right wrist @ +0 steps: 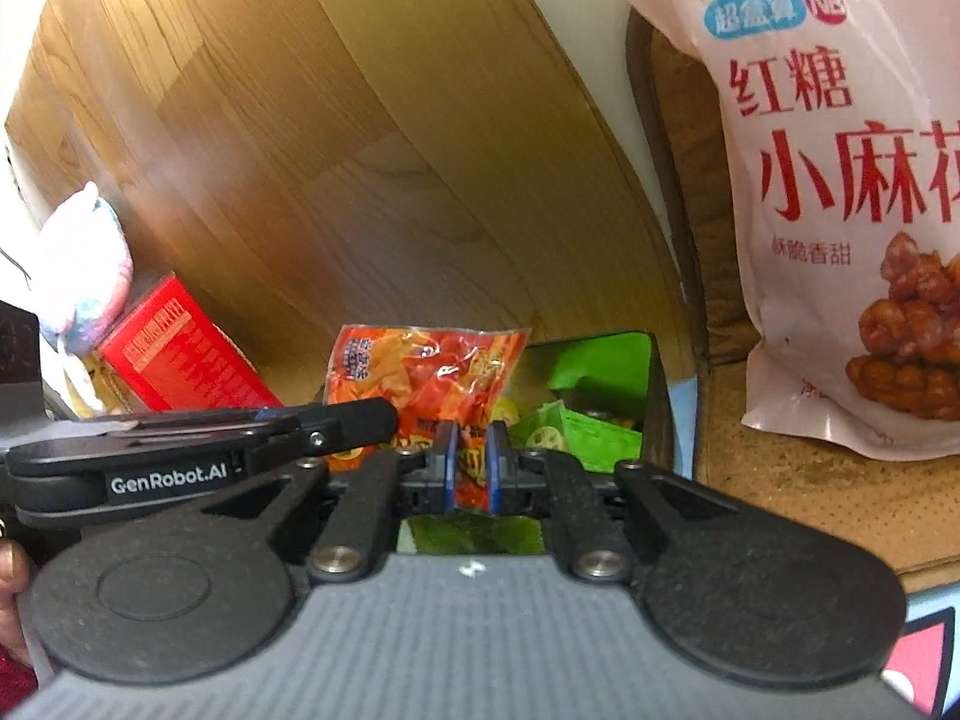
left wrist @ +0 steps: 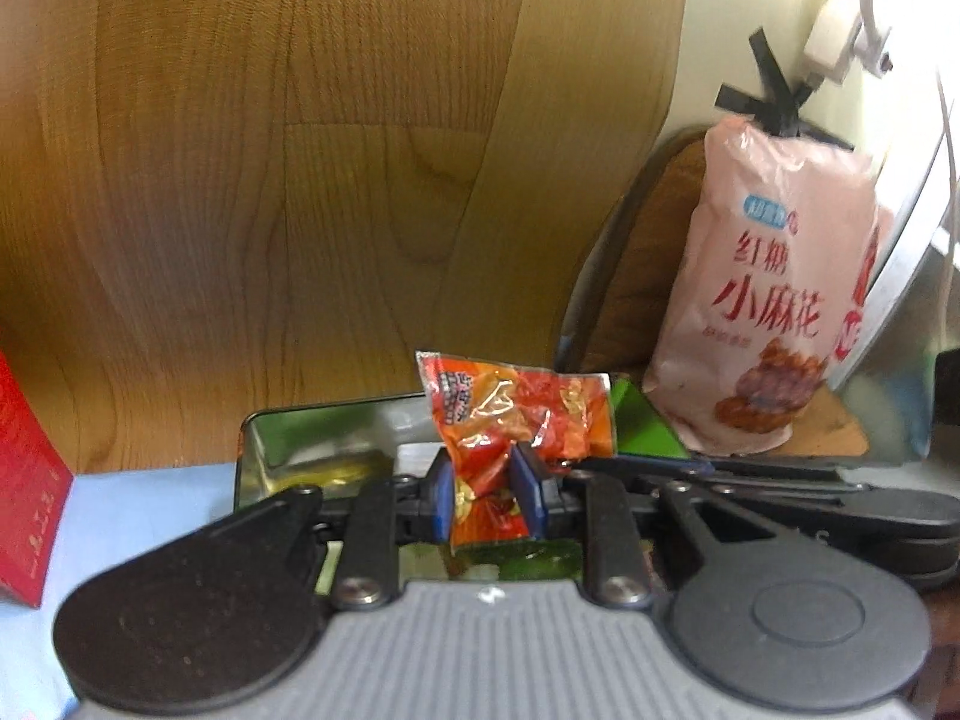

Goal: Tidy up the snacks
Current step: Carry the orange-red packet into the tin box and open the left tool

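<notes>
A red-orange snack packet is pinched from both sides. My left gripper is shut on its lower part. My right gripper is shut on the same packet, and its black arm crosses the left wrist view. The packet hangs just above a shiny metal tin that holds green snack packs. A big pink bag of fried dough twists stands upright to the right, also close in the right wrist view.
A red box stands at the left on a light blue cloth, also in the right wrist view. A wooden panel rises behind. The pink bag rests on a brown woven tray. A pale plush thing lies at the far left.
</notes>
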`<state>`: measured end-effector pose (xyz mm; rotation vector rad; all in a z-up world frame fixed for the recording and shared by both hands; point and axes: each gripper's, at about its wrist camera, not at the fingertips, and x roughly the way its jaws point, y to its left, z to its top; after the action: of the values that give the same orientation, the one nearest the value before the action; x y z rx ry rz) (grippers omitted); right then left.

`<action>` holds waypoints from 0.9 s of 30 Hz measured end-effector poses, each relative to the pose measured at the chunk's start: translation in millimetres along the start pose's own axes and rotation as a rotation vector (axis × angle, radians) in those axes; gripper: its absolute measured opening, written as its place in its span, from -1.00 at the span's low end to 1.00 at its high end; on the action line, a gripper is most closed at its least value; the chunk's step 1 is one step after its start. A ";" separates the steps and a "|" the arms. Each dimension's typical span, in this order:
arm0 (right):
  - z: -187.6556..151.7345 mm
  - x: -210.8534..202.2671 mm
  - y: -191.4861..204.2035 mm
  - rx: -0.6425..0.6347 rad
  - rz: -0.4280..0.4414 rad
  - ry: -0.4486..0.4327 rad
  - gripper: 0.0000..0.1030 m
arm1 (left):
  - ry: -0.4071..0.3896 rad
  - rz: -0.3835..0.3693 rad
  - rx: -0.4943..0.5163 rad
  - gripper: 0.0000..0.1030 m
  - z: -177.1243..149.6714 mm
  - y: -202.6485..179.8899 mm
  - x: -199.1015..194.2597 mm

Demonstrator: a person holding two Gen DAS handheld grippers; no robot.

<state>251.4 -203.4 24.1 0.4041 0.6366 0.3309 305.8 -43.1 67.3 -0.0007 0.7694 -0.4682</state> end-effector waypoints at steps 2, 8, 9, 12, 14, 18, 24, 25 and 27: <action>-1.6 2.5 2.5 -0.022 -0.013 -0.002 -0.78 | -0.002 0.019 0.015 -0.58 -2.1 -2.0 3.0; -4.3 9.3 11.1 -0.089 -0.042 0.002 -0.80 | 0.011 0.091 0.049 -0.57 -7.0 -2.3 12.2; -5.0 10.5 12.0 -0.107 -0.052 -0.002 -0.80 | 0.016 0.114 0.057 -0.57 -8.3 -2.4 14.3; -6.7 14.4 17.9 -0.168 -0.078 -0.015 -0.72 | 0.026 0.187 0.084 -0.58 -12.3 -3.1 21.2; -8.8 15.3 21.4 -0.203 -0.091 -0.029 -0.70 | 0.026 0.212 0.089 -0.52 -14.2 -2.6 24.0; -16.3 17.0 28.4 -0.281 -0.125 -0.052 -0.45 | 0.016 0.245 0.101 -0.54 -16.0 -5.6 26.3; -21.2 16.9 32.7 -0.298 -0.134 -0.068 -0.40 | 0.009 0.266 0.090 -0.52 -16.2 -5.4 27.5; -21.0 15.2 33.1 -0.296 -0.134 -0.076 -0.40 | 0.006 0.271 0.093 -0.52 -16.6 -6.7 28.1; -22.0 10.5 35.1 -0.304 -0.139 -0.094 -0.40 | 0.001 0.280 0.089 -0.52 -17.2 -7.7 26.7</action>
<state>239.4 -162.8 18.9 0.0831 0.5096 0.2692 307.7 -58.0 38.3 0.1878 0.7358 -0.2354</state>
